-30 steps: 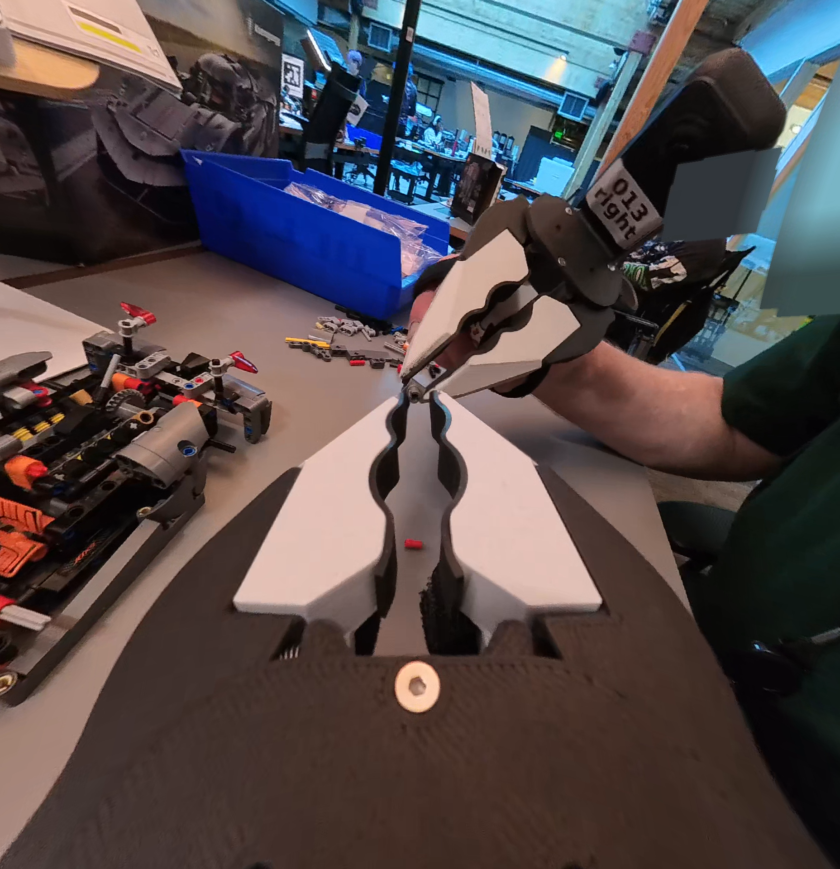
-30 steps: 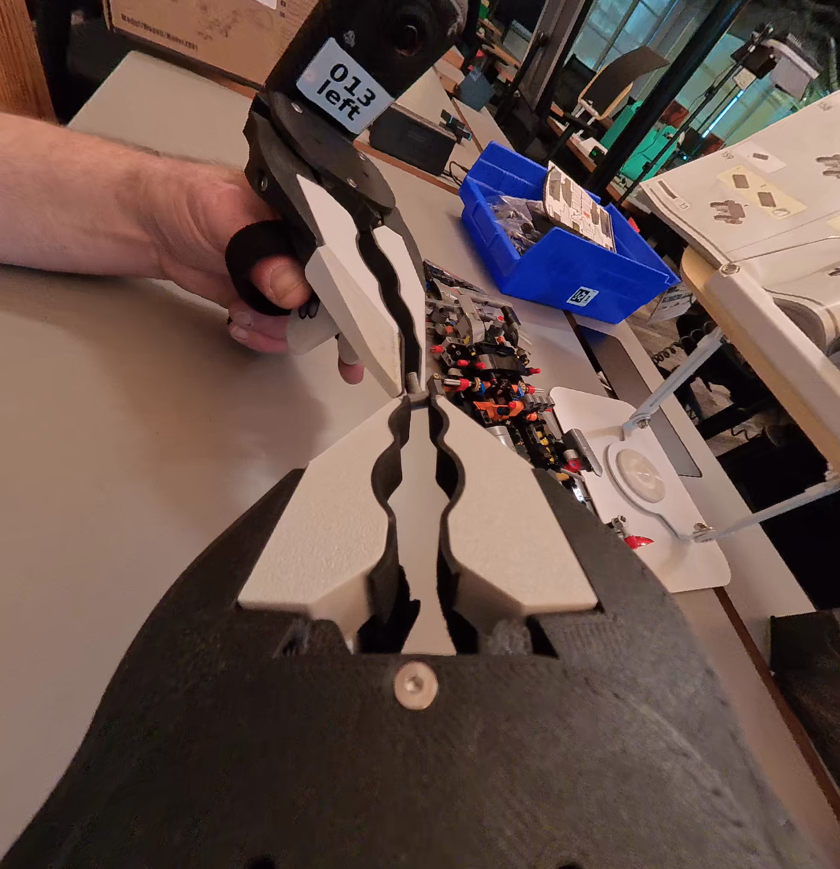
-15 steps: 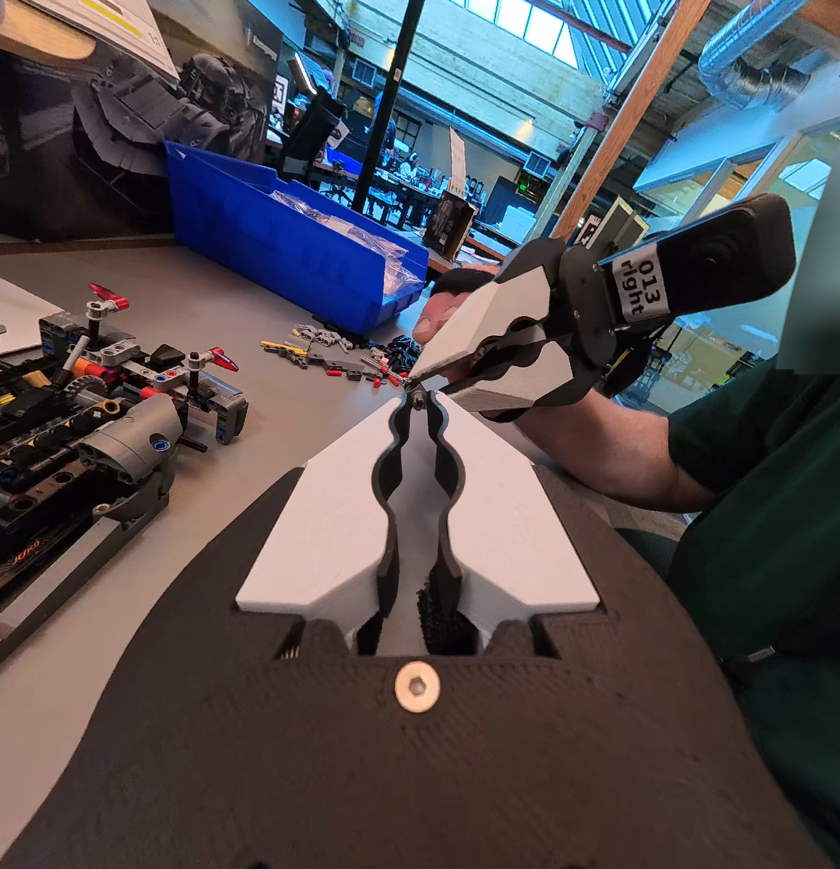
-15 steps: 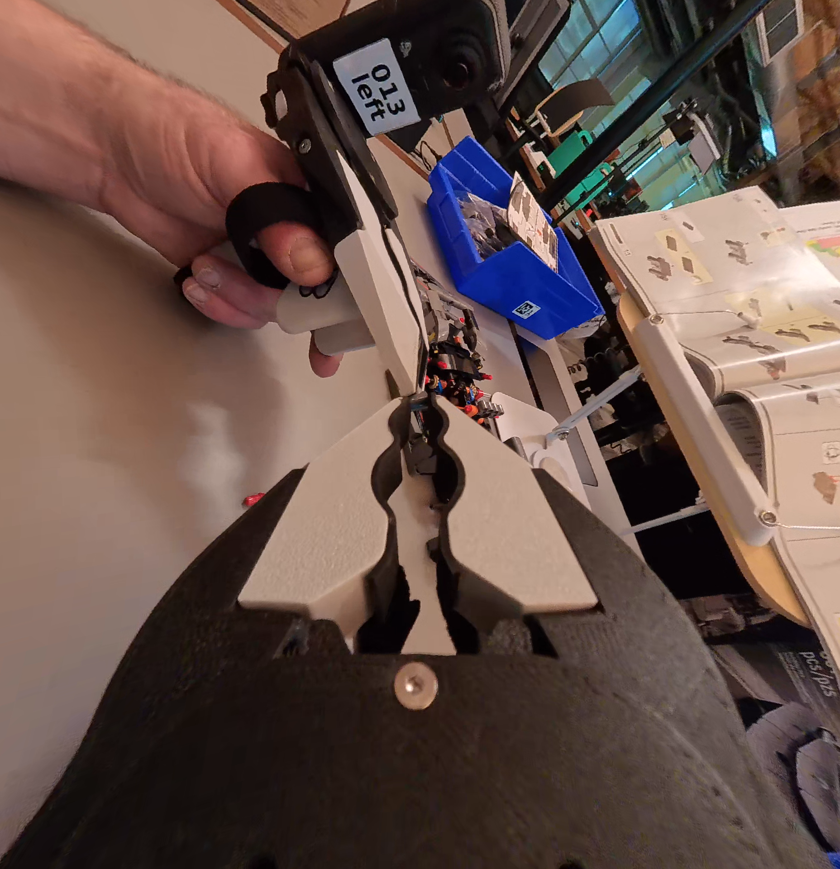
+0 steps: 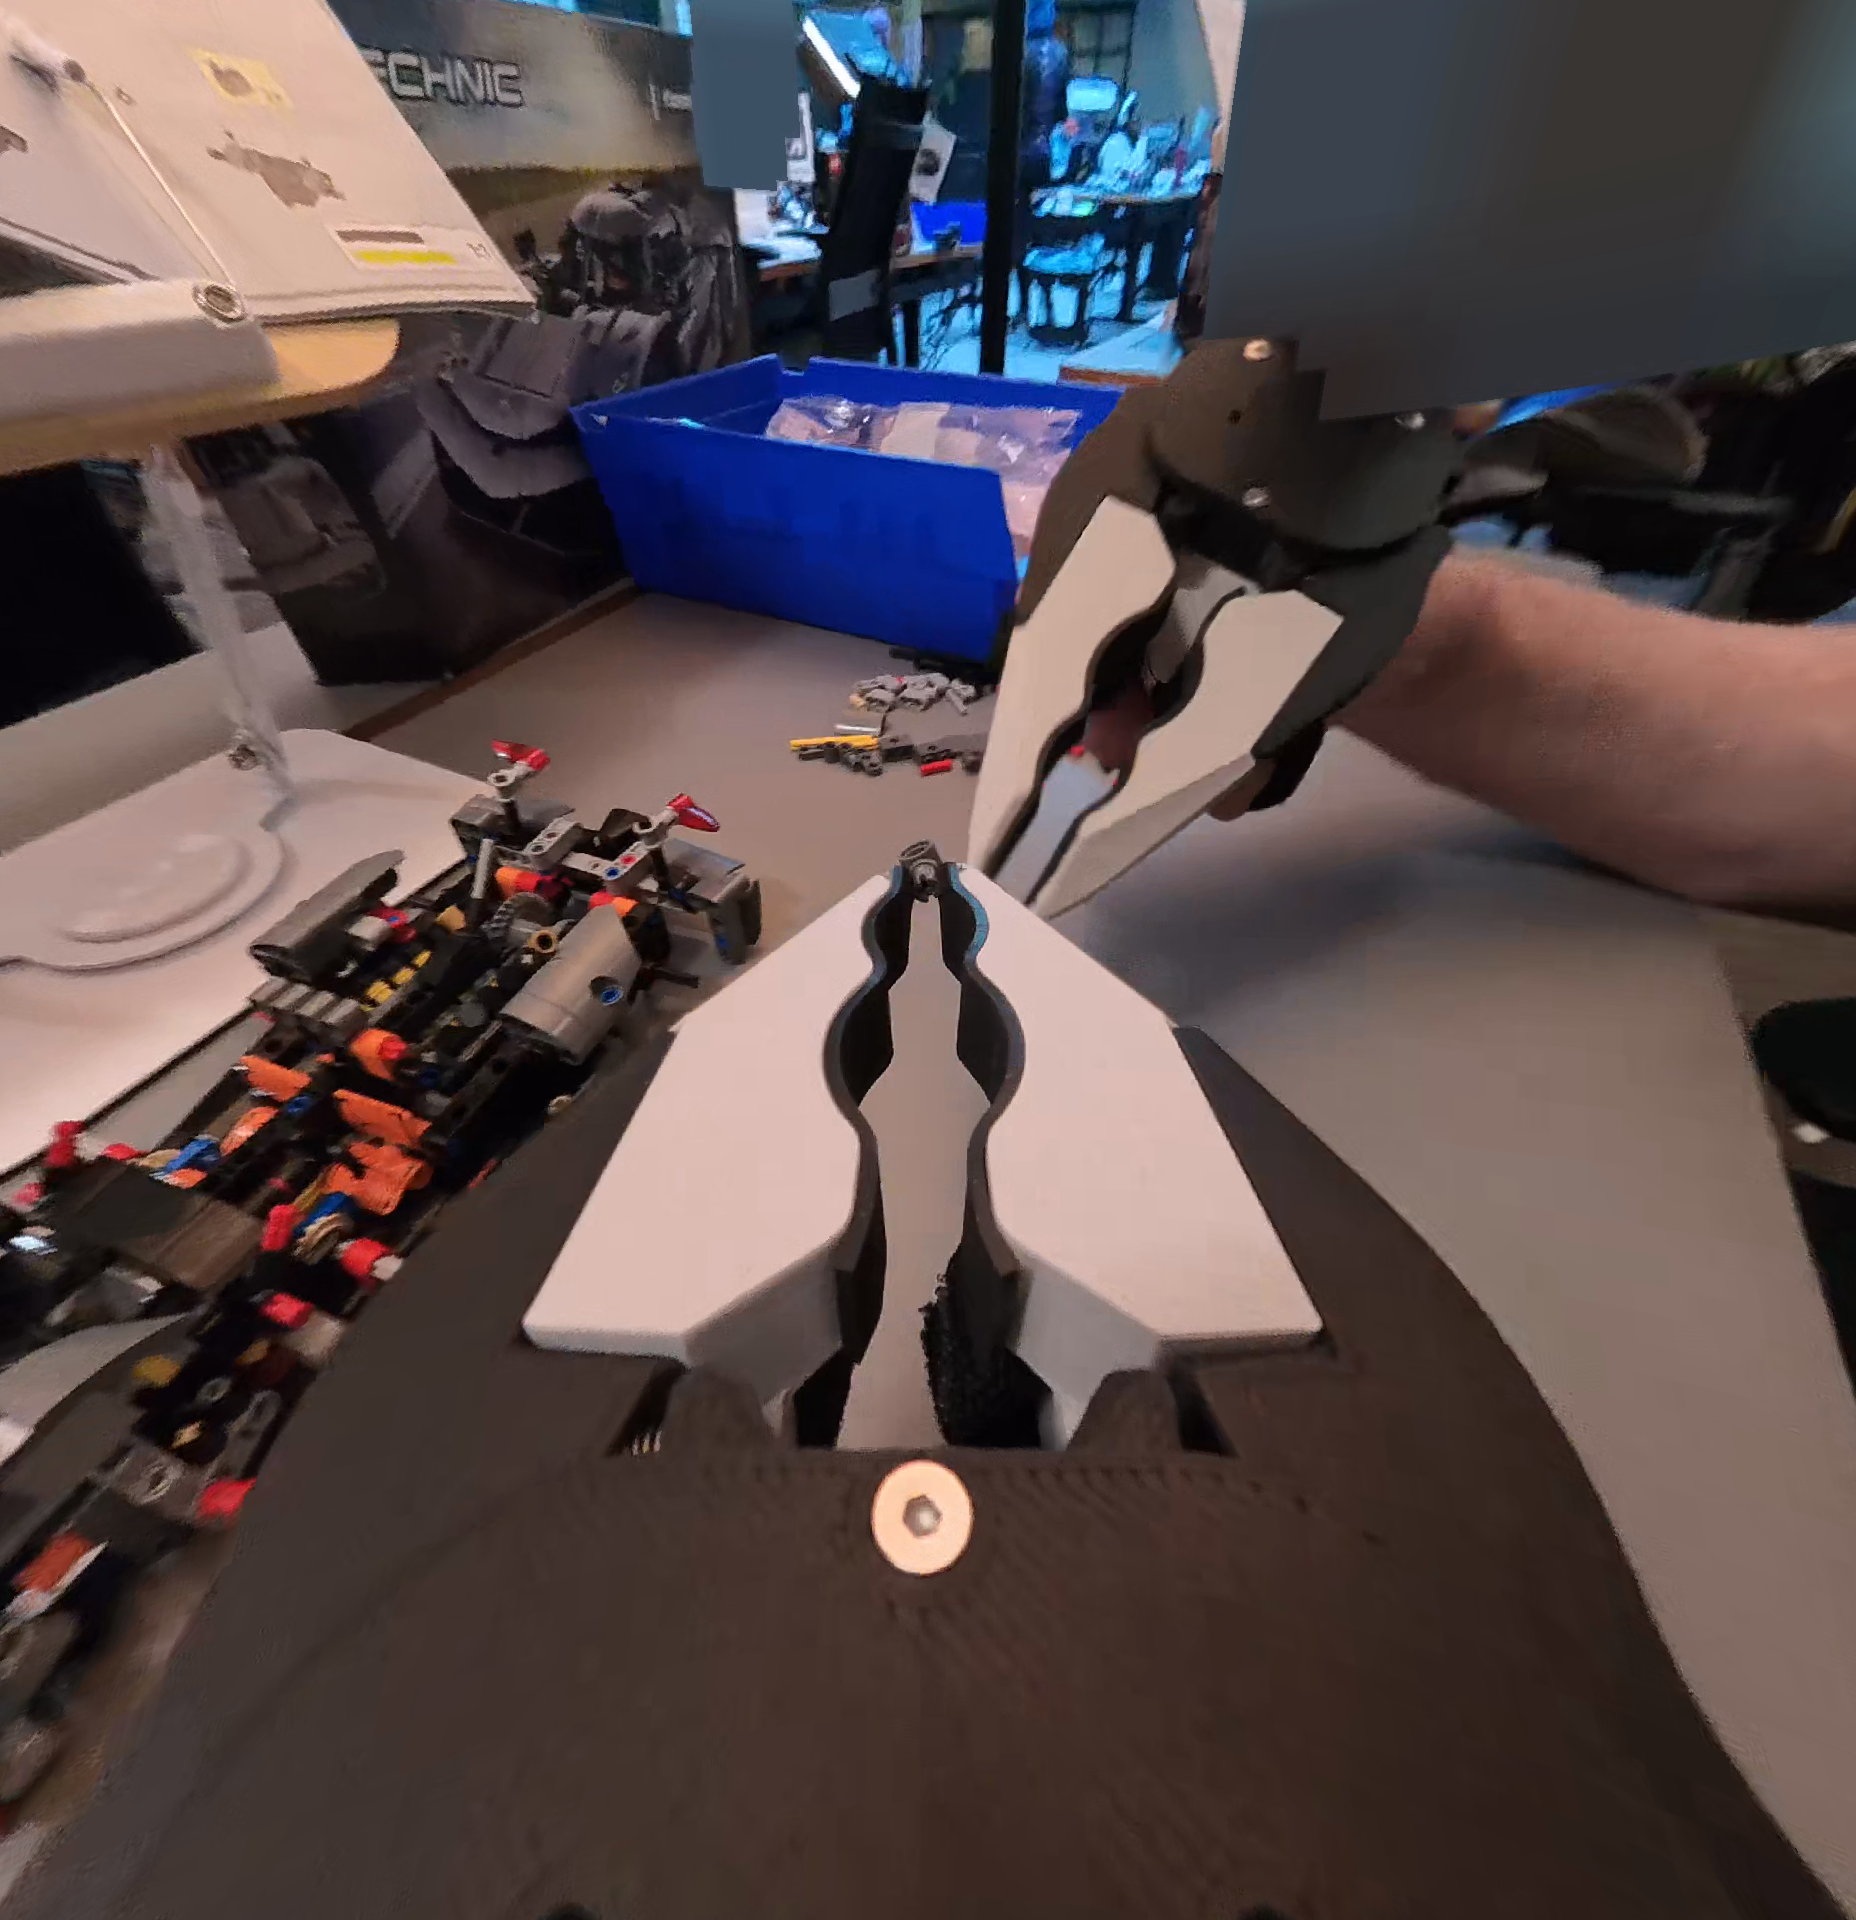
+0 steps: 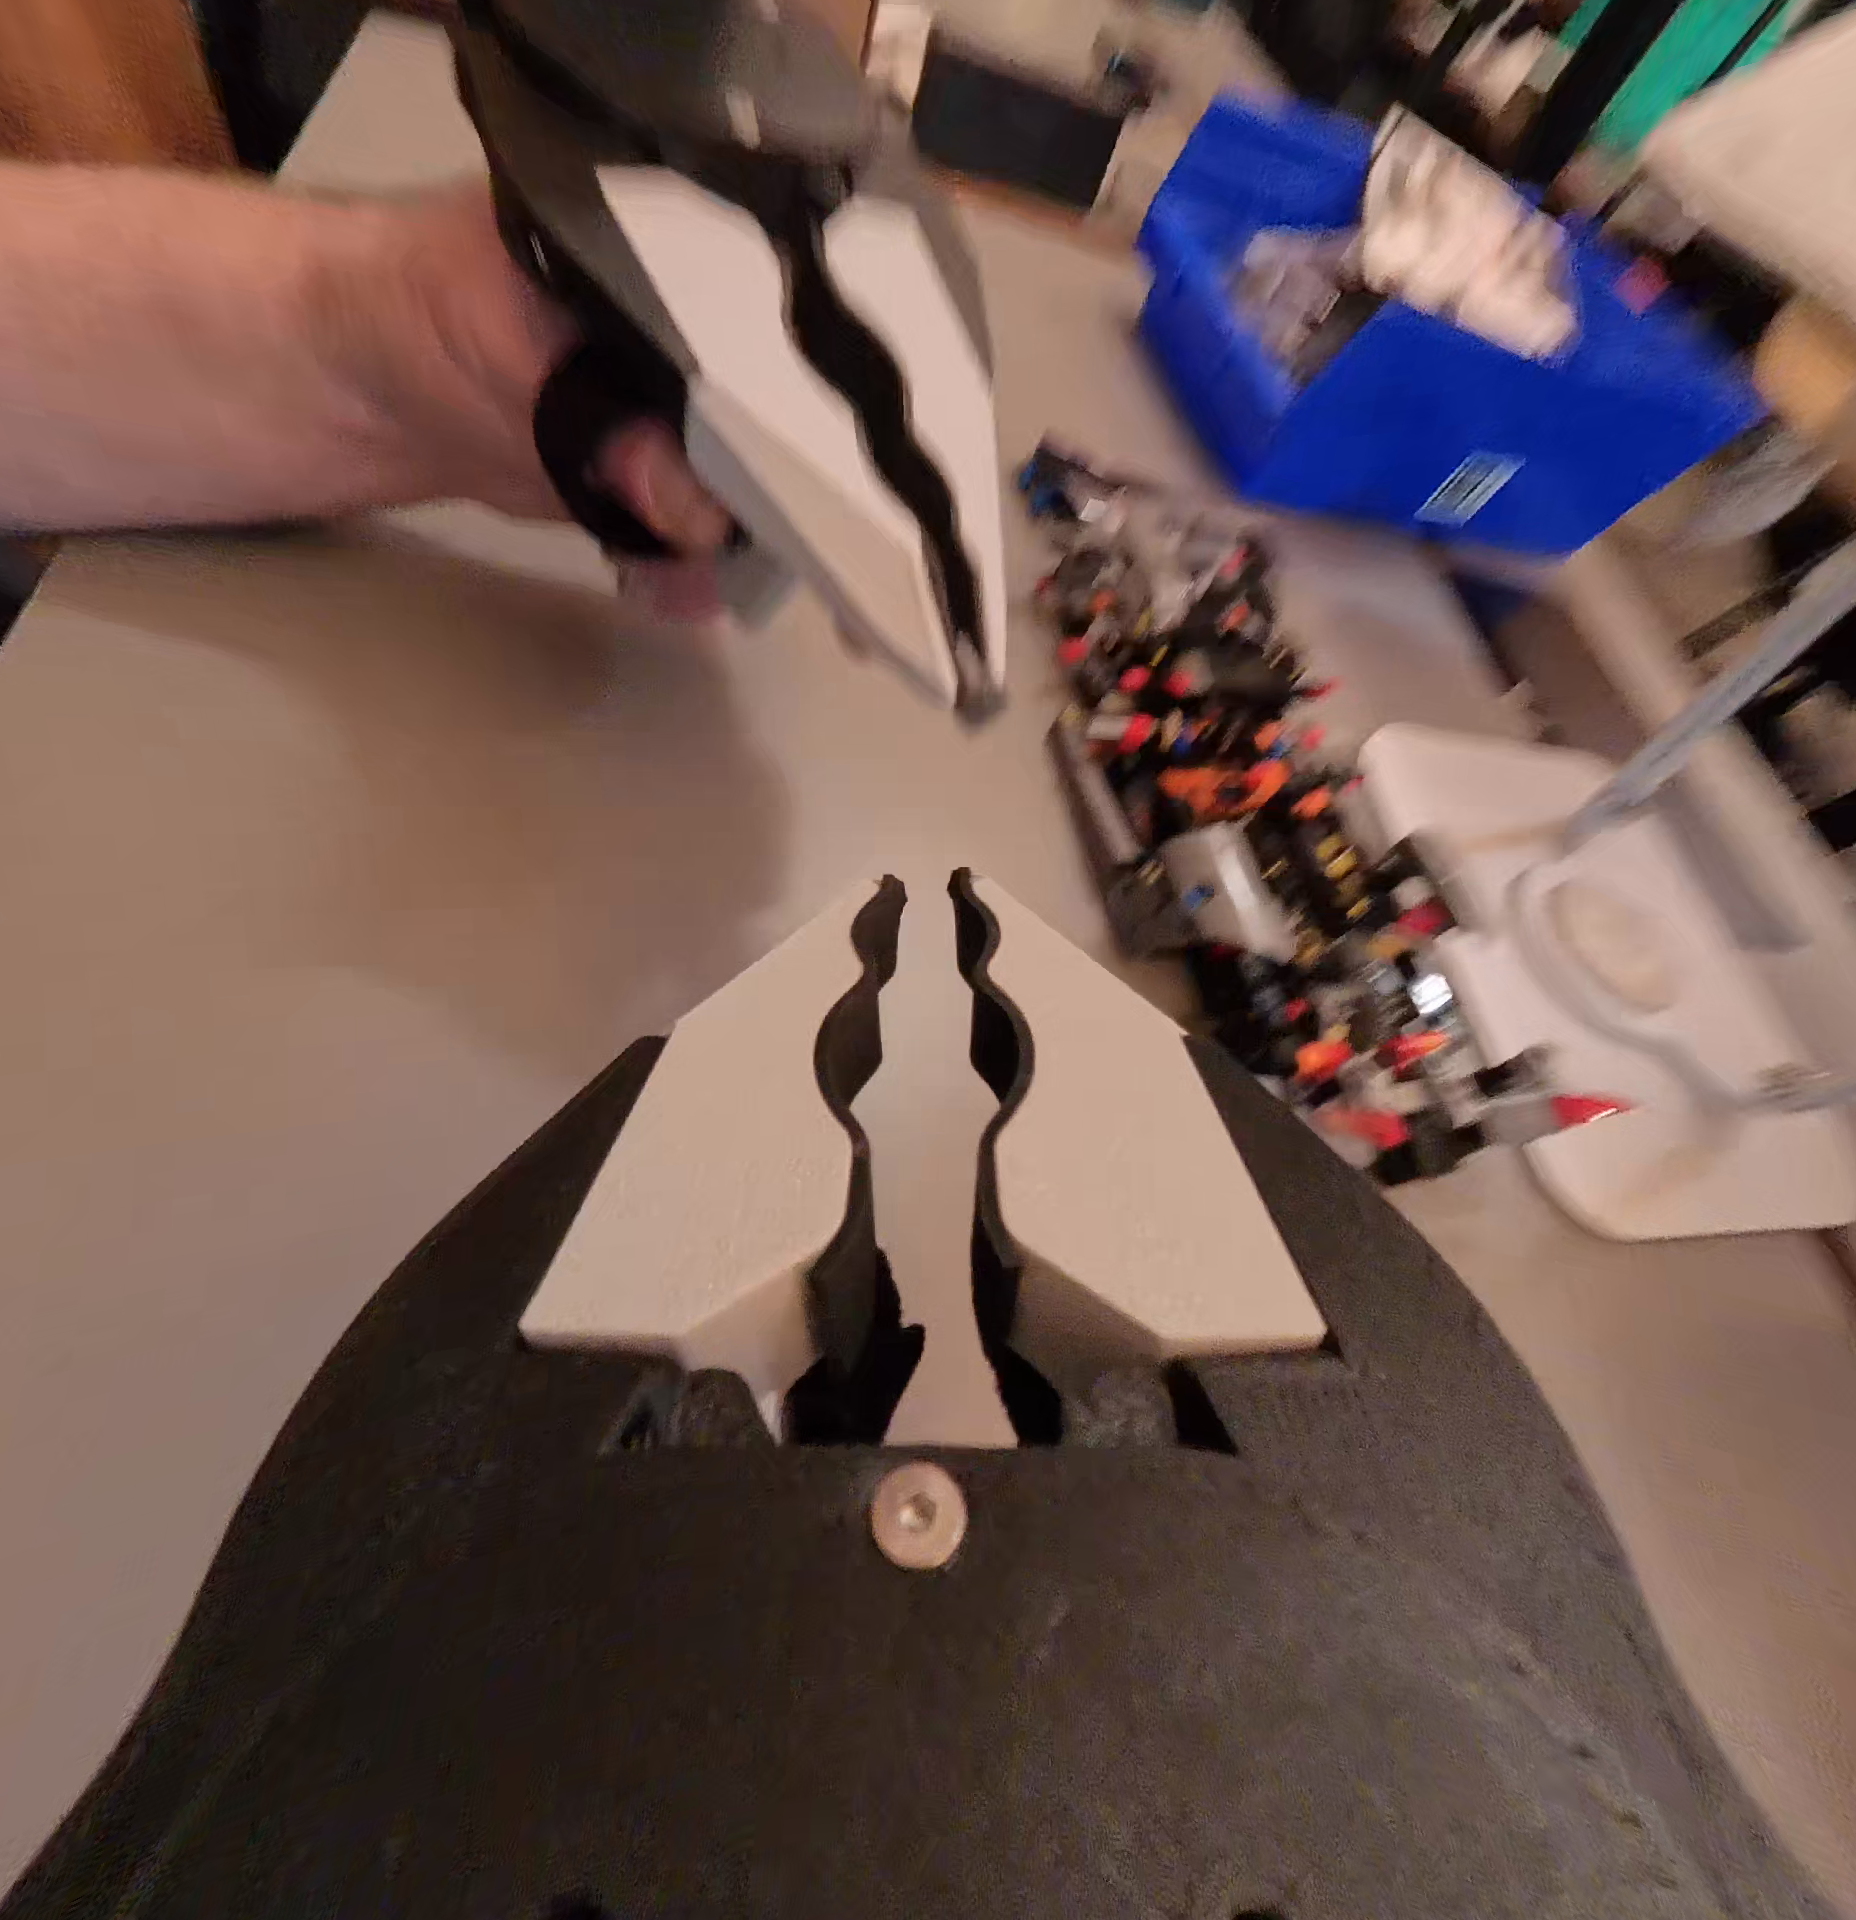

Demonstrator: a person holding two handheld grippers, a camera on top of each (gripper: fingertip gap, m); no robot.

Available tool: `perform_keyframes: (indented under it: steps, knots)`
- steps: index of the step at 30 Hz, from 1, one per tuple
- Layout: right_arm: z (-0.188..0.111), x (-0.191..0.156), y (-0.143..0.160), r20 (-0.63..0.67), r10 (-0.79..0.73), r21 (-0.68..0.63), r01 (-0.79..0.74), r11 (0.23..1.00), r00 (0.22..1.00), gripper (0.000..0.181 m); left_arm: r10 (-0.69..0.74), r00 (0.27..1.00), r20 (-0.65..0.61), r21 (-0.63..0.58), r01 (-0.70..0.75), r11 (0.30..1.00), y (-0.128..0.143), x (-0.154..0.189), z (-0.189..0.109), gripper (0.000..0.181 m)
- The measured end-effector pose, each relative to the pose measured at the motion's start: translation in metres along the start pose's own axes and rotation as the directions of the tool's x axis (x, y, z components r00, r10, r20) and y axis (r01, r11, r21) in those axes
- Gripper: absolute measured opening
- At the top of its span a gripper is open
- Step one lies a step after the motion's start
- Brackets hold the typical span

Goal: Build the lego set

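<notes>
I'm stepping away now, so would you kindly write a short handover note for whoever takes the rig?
Left gripper: shut on a small grey piece, held above the table.
Right gripper: open, empty, just beside the left.
Partly built model lies to the left; loose parts sit before the blue bin.
Done: piece picked up.
Left: probably fit it onto the model, then continue building.

Left of the white-fingered, black-bodied left gripper (image 5: pixel 926 883) sits a black and grey model (image 5: pixel 425 1039) flecked orange, red and yellow. Ahead, a blue bin (image 5: pixel 820 520) on the grey table (image 5: pixel 1371 1039); the right gripper (image 6: pixel 926 883) matches.
</notes>
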State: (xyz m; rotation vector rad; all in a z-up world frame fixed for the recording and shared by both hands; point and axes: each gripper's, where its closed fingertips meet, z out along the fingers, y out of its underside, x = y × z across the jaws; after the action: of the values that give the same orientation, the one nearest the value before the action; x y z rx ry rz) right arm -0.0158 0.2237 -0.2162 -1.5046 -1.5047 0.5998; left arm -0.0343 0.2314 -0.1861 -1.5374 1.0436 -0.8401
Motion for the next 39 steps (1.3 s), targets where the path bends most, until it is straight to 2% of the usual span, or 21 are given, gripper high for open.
perform_keyframes:
  steps: [2, 5, 7, 11, 13, 22, 27, 32, 35, 39]
  knots:
    - [0.004, -0.012, 0.021, 0.099, 0.072, -0.1, -0.062, 0.993, 0.992, 0.007, 0.066, 0.998, 0.021, -0.071, -0.064, 0.995, 0.004, 0.004, -0.005, 0.004]
    - [0.012, -0.028, 0.034, 0.2, 0.142, -0.174, -0.107, 0.979, 0.969, 0.008, 0.173, 0.983, 0.057, -0.234, -0.155, 0.96, 0.025, 0.001, -0.009, 0.004]
    - [0.019, -0.033, 0.043, 0.221, 0.137, -0.23, -0.085, 0.969, 0.966, 0.011, 0.208, 0.977, 0.048, -0.29, -0.186, 0.939, 0.037, 0.006, -0.011, 0.004]
    - [0.028, -0.029, 0.06, 0.184, 0.075, -0.314, -0.014, 0.949, 0.98, 0.005, 0.201, 0.977, 0.077, -0.26, -0.175, 0.95, 0.047, 0.007, -0.012, 0.004]
    - [0.03, -0.029, 0.06, 0.188, 0.082, -0.307, -0.021, 0.951, 0.979, 0.006, 0.168, 0.982, 0.082, -0.22, -0.147, 0.964, 0.048, 0.005, -0.012, 0.004]
    - [0.04, -0.04, 0.06, 0.209, 0.037, -0.317, 0.032, 0.948, 0.977, 0.008, 0.135, 0.987, 0.092, -0.191, -0.116, 0.975, 0.049, -0.006, -0.016, 0.004]
    - [0.044, -0.048, 0.052, 0.245, 0.045, -0.298, 0.031, 0.954, 0.968, 0.015, 0.146, 0.981, 0.125, -0.21, -0.117, 0.971, 0.05, -0.012, -0.02, 0.004]
    - [0.053, -0.072, 0.017, 0.328, 0.002, -0.219, 0.074, 0.973, 0.945, 0.015, 0.126, 0.979, 0.16, -0.187, -0.095, 0.978, 0.046, -0.019, -0.024, 0.004]
    - [0.061, -0.085, 0.016, 0.305, -0.002, -0.257, 0.084, 0.963, 0.952, 0.015, 0.118, 0.978, 0.17, -0.196, -0.084, 0.977, 0.049, -0.023, -0.025, 0.004]
    - [0.069, -0.098, 0.012, 0.252, 0.023, -0.218, 0.033, 0.975, 0.967, 0.013, 0.121, 0.976, 0.179, -0.191, -0.086, 0.978, 0.047, -0.024, -0.026, 0.004]
